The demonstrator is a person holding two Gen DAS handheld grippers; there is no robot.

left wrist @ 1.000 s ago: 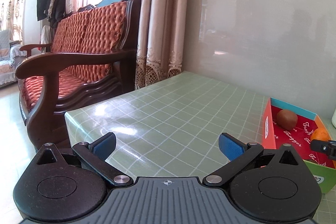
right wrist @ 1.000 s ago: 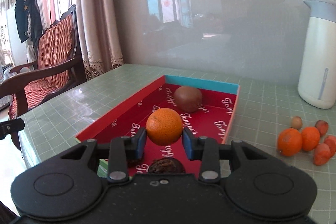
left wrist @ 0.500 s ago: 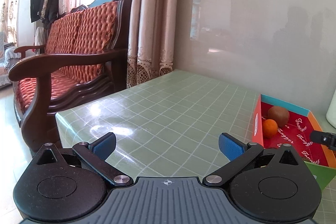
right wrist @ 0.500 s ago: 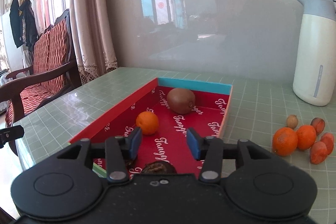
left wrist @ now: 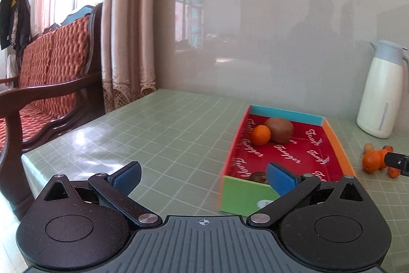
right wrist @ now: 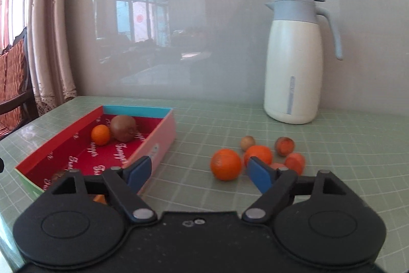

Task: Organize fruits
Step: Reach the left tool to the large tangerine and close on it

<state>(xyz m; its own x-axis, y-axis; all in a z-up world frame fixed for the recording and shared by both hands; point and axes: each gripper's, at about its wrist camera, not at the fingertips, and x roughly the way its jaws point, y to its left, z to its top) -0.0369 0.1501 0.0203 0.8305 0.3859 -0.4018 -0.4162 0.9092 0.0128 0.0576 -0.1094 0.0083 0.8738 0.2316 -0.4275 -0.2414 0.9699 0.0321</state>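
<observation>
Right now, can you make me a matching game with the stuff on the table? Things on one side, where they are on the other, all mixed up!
Things:
1. kiwi
2. white jug
3. big orange
4. right gripper

Places or states:
A. lying on the green table, outside the box
B. open, holding nothing
C. inside the red box, next to a small orange
D. standing upright by the wall

Right pairs: 1-C, 2-D, 3-A, 4-B
</observation>
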